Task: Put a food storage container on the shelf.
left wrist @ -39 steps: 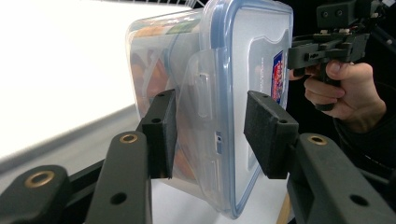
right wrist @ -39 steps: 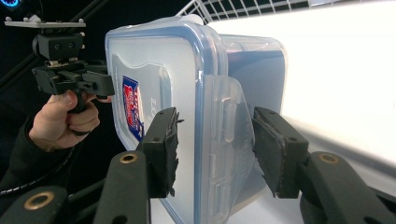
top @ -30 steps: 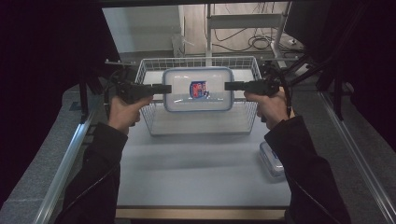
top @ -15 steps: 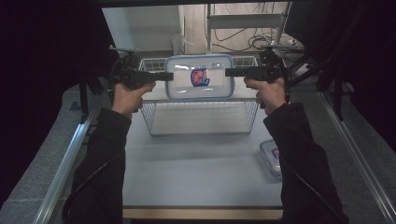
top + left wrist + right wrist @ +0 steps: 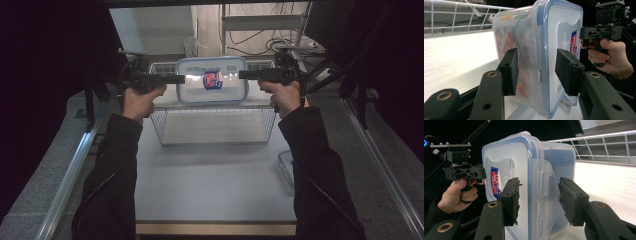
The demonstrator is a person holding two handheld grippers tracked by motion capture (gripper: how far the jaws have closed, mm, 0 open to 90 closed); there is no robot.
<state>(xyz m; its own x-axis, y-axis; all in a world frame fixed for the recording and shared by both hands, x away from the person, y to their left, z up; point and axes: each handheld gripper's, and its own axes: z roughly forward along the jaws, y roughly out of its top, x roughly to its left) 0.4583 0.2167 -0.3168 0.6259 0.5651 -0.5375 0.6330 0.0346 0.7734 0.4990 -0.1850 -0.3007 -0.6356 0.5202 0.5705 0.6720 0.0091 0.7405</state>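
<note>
A: so how are the arms set up here?
B: both forearms stretched forward and raised, the left gripper [image 5: 180, 79] and right gripper [image 5: 242, 74] pointing inward at each other, level
A: and the jaws?
B: partly closed on each, pads [image 5: 510, 70] clamped on what's held between them

A pale bench [image 5: 215, 185] with a wooden front edge carries a white wire basket [image 5: 215, 125] toward its far side. A clear lid [image 5: 286, 167] with a blue rim lies flat near the bench's right edge, apart from the basket.
</note>
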